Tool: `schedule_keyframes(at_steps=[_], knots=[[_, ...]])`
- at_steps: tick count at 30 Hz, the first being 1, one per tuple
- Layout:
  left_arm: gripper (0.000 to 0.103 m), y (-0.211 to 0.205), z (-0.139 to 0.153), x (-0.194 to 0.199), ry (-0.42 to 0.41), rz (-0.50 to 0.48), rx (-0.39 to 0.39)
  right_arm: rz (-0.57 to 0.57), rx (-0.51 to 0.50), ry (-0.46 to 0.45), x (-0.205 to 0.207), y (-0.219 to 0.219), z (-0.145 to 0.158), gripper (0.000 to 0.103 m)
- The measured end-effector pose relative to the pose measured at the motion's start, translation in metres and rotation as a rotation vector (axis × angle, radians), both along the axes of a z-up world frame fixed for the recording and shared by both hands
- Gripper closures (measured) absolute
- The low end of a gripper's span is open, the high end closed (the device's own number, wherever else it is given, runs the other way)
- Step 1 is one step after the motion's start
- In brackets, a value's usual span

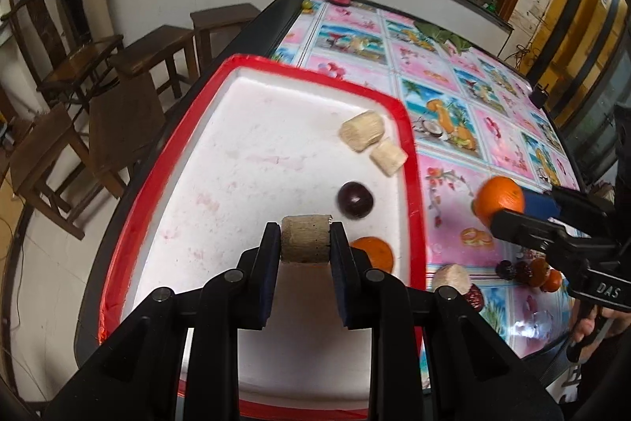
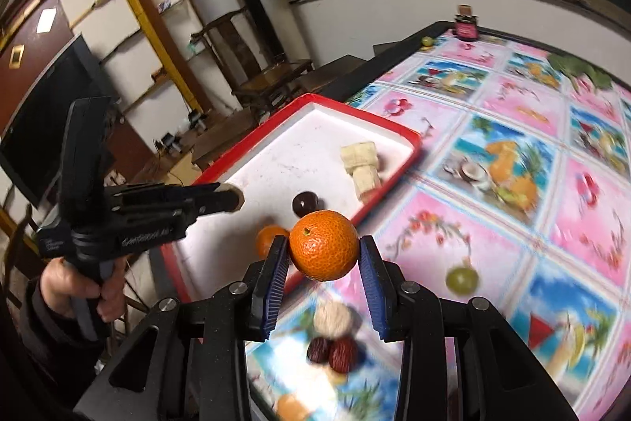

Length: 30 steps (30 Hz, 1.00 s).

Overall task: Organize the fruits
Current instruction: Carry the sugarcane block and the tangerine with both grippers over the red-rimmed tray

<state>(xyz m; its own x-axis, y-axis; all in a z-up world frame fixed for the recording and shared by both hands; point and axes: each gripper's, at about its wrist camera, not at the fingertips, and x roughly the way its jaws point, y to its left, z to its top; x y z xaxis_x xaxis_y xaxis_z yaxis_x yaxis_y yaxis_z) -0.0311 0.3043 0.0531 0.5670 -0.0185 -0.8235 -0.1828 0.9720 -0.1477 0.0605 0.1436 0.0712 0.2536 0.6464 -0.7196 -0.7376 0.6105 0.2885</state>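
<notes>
Fruits are partly sorted: in the left wrist view the tray (image 1: 130, 184) already holds two pale cut chunks (image 1: 362, 131) near its far right corner, one dark plum (image 1: 355, 199) nearer the camera, and one orange (image 1: 374, 252) by the near right rim. The left gripper (image 1: 305, 241) hangs over the tray, jaws pinching a third pale chunk (image 1: 305, 238), so that piece looks close to being set down. Right of the tray, on the tablecloth (image 1: 465, 113), lie another pale chunk (image 1: 451, 277) and a small blurred cluster of dark and orange fruit, too smeared to count. In the right wrist view the right gripper (image 2: 322, 251) has its jaws clamped on one tangerine (image 2: 323, 245), held above the tray's near right edge (image 2: 388, 180). Below it on the cloth sit one pale chunk (image 2: 333, 318) and two red dates (image 2: 333, 354); these remain to be moved.
</notes>
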Motion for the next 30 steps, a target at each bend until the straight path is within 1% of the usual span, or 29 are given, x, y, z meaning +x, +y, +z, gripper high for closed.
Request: schedule_keyframes(at_steps=[3, 6, 8, 10, 14, 17, 20, 25, 30], knots=[[0.081, 0.005, -0.007, 0.004, 0.018, 0.007, -0.005, 0.038, -0.030, 0.004, 0.009, 0.023, -0.010, 0.066], [0.081, 0.008, -0.012, 0.009, 0.032, 0.013, -0.005, 0.074, -0.076, -0.011, 0.017, 0.047, -0.020, 0.066], [0.081, 0.009, -0.013, 0.013, 0.034, 0.015, 0.000, 0.071, -0.101, -0.007, 0.024, 0.058, -0.026, 0.066], [0.081, 0.010, -0.014, 0.017, 0.030, 0.016, 0.005, 0.060, -0.099, 0.010, 0.029, 0.066, -0.030, 0.066], [0.081, 0.014, -0.017, 0.024, 0.038, 0.017, 0.001, 0.036, -0.054, 0.048, 0.045, 0.083, -0.034, 0.066], [0.081, 0.019, -0.020, 0.027, 0.042, 0.026, 0.007, 0.043, -0.053, 0.062, 0.054, 0.097, -0.040, 0.066], [0.081, 0.028, -0.020, 0.030, 0.038, 0.043, -0.003, 0.035, -0.060, 0.079, 0.059, 0.107, -0.049, 0.066], [0.081, 0.037, -0.023, 0.044, 0.041, 0.057, 0.004, 0.029, -0.068, 0.071, 0.062, 0.113, -0.057, 0.066], [0.081, 0.038, -0.027, 0.058, 0.037, 0.067, 0.009, 0.015, -0.089, 0.066, 0.065, 0.113, -0.063, 0.066]])
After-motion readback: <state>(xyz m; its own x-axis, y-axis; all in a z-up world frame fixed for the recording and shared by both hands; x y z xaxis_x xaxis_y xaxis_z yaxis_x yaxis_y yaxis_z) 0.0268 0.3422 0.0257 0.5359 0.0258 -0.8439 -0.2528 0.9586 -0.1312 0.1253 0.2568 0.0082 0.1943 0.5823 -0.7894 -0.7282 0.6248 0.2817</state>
